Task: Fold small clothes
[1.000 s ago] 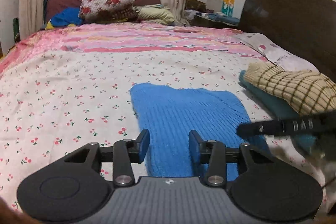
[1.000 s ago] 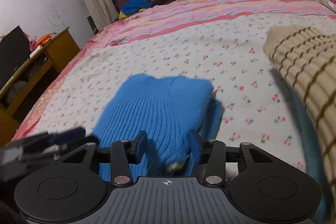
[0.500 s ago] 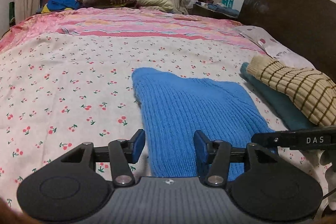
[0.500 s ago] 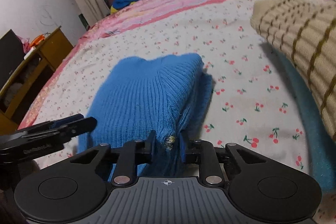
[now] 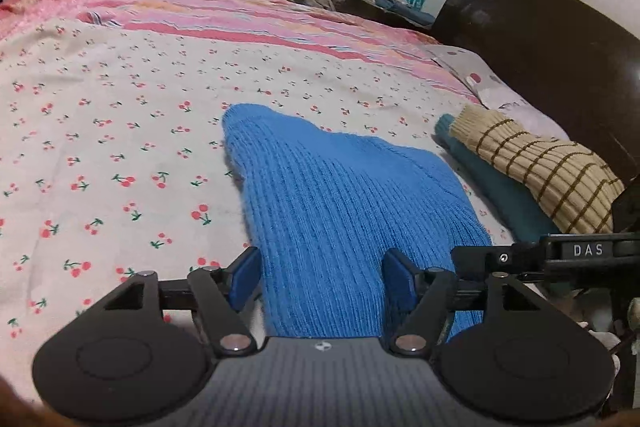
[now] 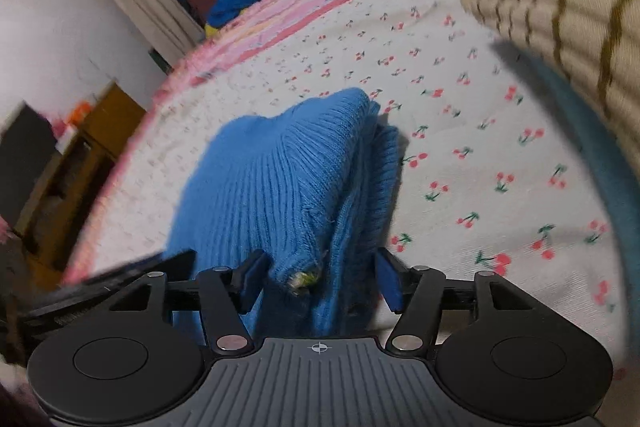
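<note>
- The left gripper (image 5: 321, 277) and right gripper (image 6: 319, 275) have both just been spreading; their jaws stand apart around the near hem, pads clear.
- The ribbed blue knitted sweater (image 5: 340, 199) lies folded on the cherry-print bedsheet (image 5: 120, 147), released.
- Next, probably a regrasp for the last fold, or a lift onto the striped beige knit (image 5: 536, 163) pile.

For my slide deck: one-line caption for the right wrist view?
Right gripper, jaws just opened, straddles the folded blue knit sweater on a cherry-print bedsheet.

Even, soft indoor light; fisheye bending at all edges; left view sharp, right view motion-blurred toward its edges.
</note>
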`<state>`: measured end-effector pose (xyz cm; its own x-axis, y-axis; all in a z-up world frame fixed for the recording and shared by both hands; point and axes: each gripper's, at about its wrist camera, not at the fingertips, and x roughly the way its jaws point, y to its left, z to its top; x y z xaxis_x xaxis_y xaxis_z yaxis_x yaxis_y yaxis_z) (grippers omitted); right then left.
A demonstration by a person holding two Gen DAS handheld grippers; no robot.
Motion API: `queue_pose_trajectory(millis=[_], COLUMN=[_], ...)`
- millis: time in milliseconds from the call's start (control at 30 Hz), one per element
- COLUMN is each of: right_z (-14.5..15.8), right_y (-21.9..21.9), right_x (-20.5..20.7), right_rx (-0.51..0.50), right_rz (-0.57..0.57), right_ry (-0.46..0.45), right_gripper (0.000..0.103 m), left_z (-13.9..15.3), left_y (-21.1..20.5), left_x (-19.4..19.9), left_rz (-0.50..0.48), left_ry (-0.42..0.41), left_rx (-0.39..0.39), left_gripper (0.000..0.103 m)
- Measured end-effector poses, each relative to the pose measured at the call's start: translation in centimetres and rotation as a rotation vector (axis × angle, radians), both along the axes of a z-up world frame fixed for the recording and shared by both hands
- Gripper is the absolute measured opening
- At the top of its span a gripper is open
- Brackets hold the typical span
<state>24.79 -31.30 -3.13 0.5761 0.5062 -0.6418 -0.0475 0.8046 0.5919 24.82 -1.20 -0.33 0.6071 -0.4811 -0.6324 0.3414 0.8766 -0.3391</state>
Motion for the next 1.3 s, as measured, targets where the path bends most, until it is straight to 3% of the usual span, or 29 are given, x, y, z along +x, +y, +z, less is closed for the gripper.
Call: queue_pose_trajectory(millis=[200, 267, 300, 400, 700, 900, 1033, 1100, 1300], right_z=[-1.1, -1.1, -0.9, -0.7, 1.7, 2.9, 0.7, 0.4, 4.6], right_y=[0.0, 0.1, 0.2, 0.6, 1.9, 2.9, 2.6, 2.3, 3.9], right_x=[1.1, 1.4, 1.4, 1.0, -1.4, -5.5, -7.5, -8.0, -10.0], right_rx=[0.062, 0.070, 0.067, 0.088, 0.084, 0.109, 0.003, 0.006, -0.220], right_rz=[0.007, 0.000, 0.009, 0.029, 0.086, 0.149, 0.116, 0.089, 0.057], right_ry=[-0.003, 0.006, 0.006, 0.009, -0.043, -0.043, 0.037, 0.046, -0.085], right_gripper=[0.065, 0.060, 0.051, 0.040, 0.033, 0.032, 0.032, 0.032, 0.033], left_z=[-0.6, -0.6, -0.5, -0.2, 1.7, 2.3, 1.3, 1.4, 3.4], left_y=[-0.6, -0.7, -0.7, -1.0, -0.9, 1.0, 0.5, 0.2, -0.4], left_x=[0.8, 0.6, 0.4, -0.4, -4.3, -9.1, -11.6, -12.1, -13.1], left_rz=[-0.004, -0.003, -0.006, -0.013, -0.053, -0.055, -0.050, -0.033, 0.022], left_ry=[0.023, 0.019, 0.015, -0.002, -0.041, 0.009, 0.002, -0.020, -0.113], left_rx=[-0.027, -0.024, -0.021, 0.003, 0.041, 0.003, 0.100, 0.121, 0.236], left_gripper=[0.075, 0.074, 0.071, 0.067, 0.054, 0.052, 0.053, 0.054, 0.053])
